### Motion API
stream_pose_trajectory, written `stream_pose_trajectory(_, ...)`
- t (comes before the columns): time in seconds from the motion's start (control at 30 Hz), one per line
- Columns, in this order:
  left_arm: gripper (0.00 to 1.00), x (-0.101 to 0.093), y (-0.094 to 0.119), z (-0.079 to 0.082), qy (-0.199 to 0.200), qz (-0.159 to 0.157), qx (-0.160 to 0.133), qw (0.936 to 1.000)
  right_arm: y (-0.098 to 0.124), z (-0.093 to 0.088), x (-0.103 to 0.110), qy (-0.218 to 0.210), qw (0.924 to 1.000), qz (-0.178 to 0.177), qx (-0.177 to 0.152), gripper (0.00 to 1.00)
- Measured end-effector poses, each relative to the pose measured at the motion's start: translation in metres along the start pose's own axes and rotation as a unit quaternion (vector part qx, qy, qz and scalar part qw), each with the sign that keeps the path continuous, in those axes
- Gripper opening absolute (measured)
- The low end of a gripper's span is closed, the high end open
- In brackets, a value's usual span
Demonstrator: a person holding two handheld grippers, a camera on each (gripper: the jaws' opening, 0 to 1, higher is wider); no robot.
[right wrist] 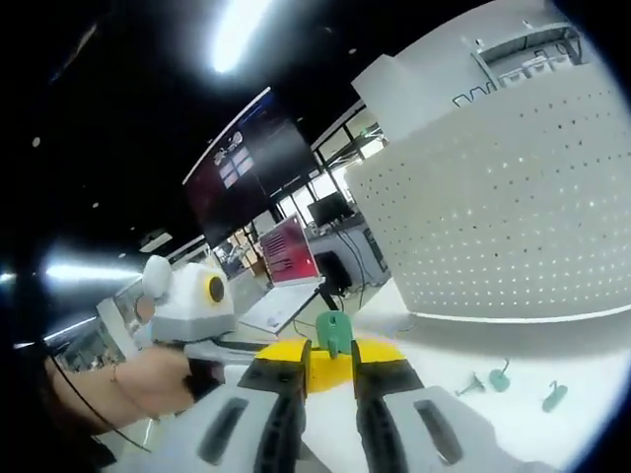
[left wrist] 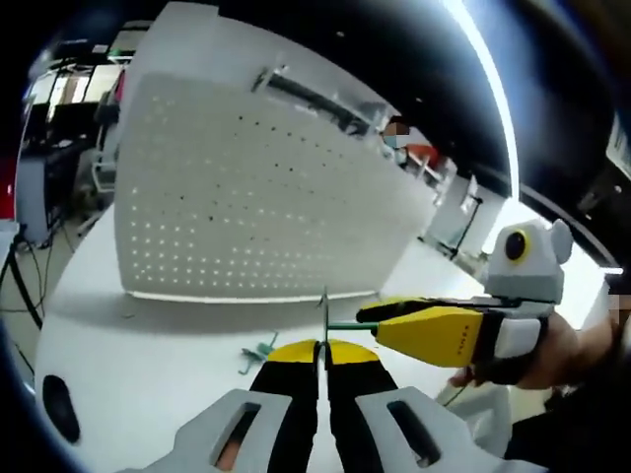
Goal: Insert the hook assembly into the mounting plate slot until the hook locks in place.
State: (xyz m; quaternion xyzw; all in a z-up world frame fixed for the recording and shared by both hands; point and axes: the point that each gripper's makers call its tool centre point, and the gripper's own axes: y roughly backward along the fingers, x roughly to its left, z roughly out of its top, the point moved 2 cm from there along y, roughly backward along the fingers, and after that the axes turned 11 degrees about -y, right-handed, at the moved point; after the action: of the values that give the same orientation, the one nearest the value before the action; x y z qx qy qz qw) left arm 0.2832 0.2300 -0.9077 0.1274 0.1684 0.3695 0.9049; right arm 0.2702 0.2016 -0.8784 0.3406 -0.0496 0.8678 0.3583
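The left gripper [left wrist: 321, 357] pinched a thin hook [left wrist: 323, 313]; the right gripper [right wrist: 328, 367] clamped a green hook [right wrist: 333, 333] before the pegboard [right wrist: 513, 207].

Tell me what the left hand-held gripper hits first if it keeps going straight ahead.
Probably the right hand-held gripper, whose tips cross just beyond the left hand-held gripper and the thin hook it pinches. Beyond that stands the pegboard; depth is unclear.
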Motion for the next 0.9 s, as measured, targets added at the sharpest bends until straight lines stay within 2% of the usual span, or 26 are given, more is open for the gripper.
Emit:
stream_pose_trajectory(0.47, 0.01, -0.011, -0.003, 0.013, -0.051, -0.013, -0.018, 0.9984, 0.0, 0.008, 0.004, -0.025, 0.9994, 0.008, -0.021, 0.07)
stream_pose_trajectory(0.73, 0.01, -0.009, 0.001, 0.018, -0.077, 0.002, -0.026, 0.9967, 0.0, 0.008, 0.009, -0.024, 0.9992, 0.012, -0.032, 0.05)
stream_pose_trajectory(0.9, 0.01, -0.008, 0.003, 0.022, -0.084, 0.004, -0.029, 0.9961, -0.001, 0.011, 0.01, -0.046, 0.9979, 0.015, -0.042, 0.04)
